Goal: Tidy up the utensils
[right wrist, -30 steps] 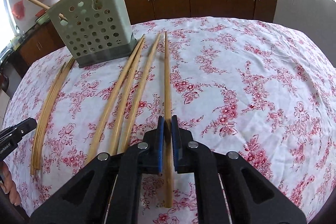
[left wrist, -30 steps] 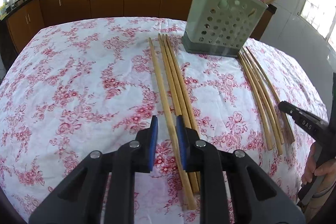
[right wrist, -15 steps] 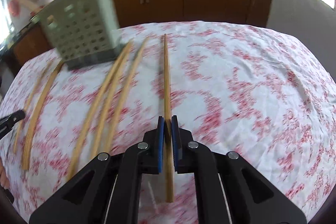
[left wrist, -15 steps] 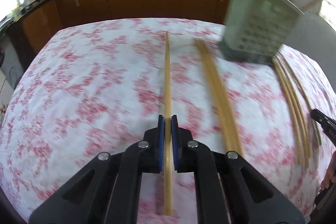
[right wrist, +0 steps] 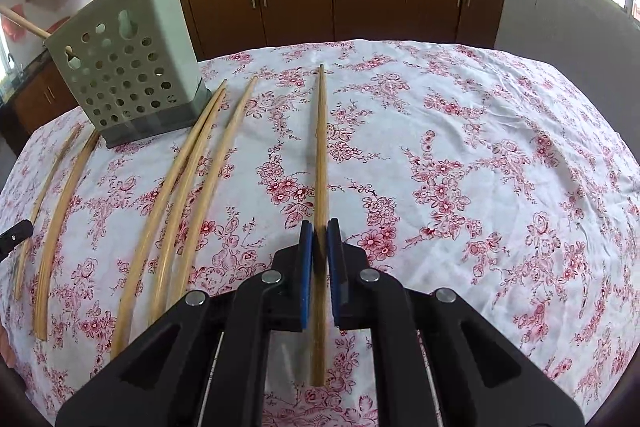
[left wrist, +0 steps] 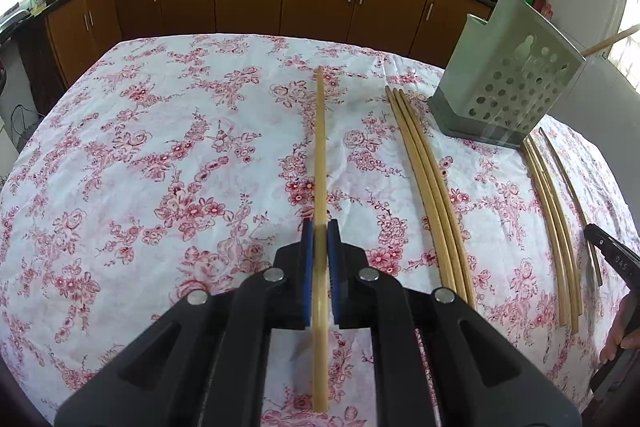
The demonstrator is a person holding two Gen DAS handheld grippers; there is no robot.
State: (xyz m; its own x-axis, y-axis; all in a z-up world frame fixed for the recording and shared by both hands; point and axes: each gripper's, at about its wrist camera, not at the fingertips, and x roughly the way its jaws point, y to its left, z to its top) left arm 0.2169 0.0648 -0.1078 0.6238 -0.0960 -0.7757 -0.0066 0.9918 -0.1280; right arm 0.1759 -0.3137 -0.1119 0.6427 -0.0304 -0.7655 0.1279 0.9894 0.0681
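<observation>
Left wrist view: the left claw (left wrist: pixel 320 231) is clenched on a single pale chopstick (left wrist: pixel 320 147), which runs straight ahead between the blue pads (left wrist: pixel 307 267) and pokes out behind them toward the camera. Below lies the surface (left wrist: pixel 140 167), draped in a white cloth with red flowers. To the right of the held stick, three chopsticks (left wrist: pixel 432 187) lie side by side, touching one another, their far tips just beside the base of a grey-green perforated utensil holder (left wrist: pixel 516 83). The holder stands at the far right of the surface with two sticks rising out of its top. Past the holder, a further bundle of chopsticks (left wrist: pixel 556 219) lies near the right edge. The tip of the right claw (left wrist: pixel 612 255) shows at the right border above that bundle.

Right wrist view: the right claw (right wrist: pixel 320 231) is clamped on one darker chopstick (right wrist: pixel 321 147) that points away over the flowered cloth. Left of it, three chopsticks (right wrist: pixel 188 195) fan out on the surface, their far ends near the holder (right wrist: pixel 124 67). The holder stands at the far left. Further left, more chopsticks (right wrist: pixel 60 207) lie near the surface's edge.
</observation>
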